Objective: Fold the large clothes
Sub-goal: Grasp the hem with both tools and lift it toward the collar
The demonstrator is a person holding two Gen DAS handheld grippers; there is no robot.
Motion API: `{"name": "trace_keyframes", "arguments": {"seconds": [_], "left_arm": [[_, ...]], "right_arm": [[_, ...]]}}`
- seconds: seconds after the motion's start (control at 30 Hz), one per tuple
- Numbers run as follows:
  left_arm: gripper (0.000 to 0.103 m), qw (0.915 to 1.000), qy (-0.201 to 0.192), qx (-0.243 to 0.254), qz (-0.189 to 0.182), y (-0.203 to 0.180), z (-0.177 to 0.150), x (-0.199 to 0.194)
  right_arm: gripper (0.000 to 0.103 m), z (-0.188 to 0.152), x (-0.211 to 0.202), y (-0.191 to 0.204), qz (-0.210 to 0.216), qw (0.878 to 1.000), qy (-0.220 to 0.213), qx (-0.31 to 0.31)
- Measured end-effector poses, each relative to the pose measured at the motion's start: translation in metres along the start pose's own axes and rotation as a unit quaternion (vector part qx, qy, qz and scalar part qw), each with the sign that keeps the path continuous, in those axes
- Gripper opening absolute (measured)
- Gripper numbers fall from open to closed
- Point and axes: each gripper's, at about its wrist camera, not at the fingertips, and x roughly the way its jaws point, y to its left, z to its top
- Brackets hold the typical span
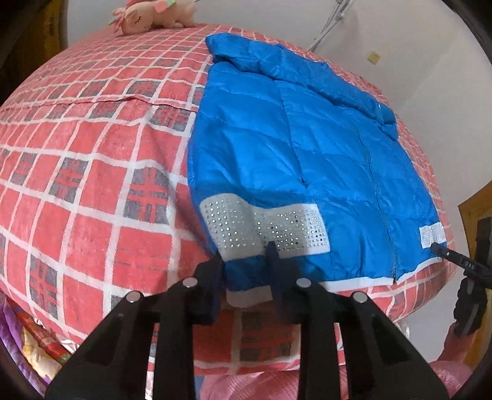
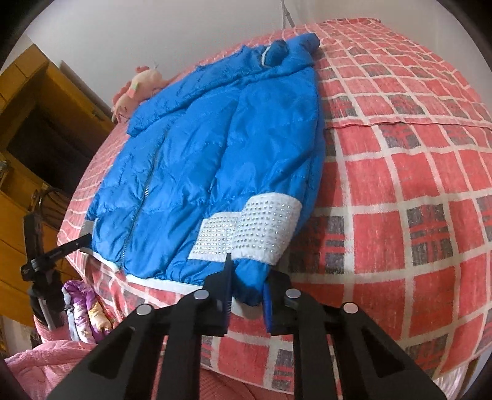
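Note:
A blue puffer jacket [image 1: 292, 154] lies flat on a red checked bedspread [image 1: 92, 184], hem toward me, both sleeves folded in over the body. White studded cuffs [image 1: 264, 227] lie near the hem. My left gripper [image 1: 246, 261] is open with its jaws on either side of the jacket's lower left corner. In the right wrist view the jacket [image 2: 215, 154] lies the same way, and my right gripper [image 2: 249, 277] is open astride the lower right corner below the cuff [image 2: 261, 230]. Each gripper shows at the far edge of the other's view.
A pink plush toy [image 1: 153, 15] lies at the far end of the bed, also seen in the right wrist view [image 2: 138, 86]. Wooden furniture [image 2: 27, 123] stands beside the bed. Pink and purple bedding [image 2: 77, 314] is piled below the bed's near edge.

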Motion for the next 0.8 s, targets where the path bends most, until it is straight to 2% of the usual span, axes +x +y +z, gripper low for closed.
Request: {"name": "trace_keyframes", "arguments": {"seconds": [0.1,0.2,0.4,0.57,0.8], "left_arm": [[0.022,1.0,0.0,-0.007,-0.005,0.002,-0.001,0.002],[0.014,0.9998,-0.007,-0.014,-0.016,0.003,0.001,-0.007],[0.011,0.9985,-0.038,0.012,-0.038,-0.013,0.019,-0.035],[0.01,0.9957,-0.069,0.027,-0.055,-0.024,0.044,-0.053],[0.01,0.9905,-0.109,0.041,-0.073,-0.033,0.091,-0.071]], "right_arm": [[0.015,-0.001,0.005,-0.002,-0.002,1.0,0.005,0.0],[0.011,0.001,-0.003,0.002,0.005,1.0,-0.003,-0.005],[0.009,0.019,-0.034,0.021,0.017,0.998,-0.037,-0.041],[0.009,0.042,-0.055,0.031,0.029,0.996,-0.062,-0.055],[0.009,0.093,-0.076,0.037,0.05,0.993,-0.086,-0.062]]}}
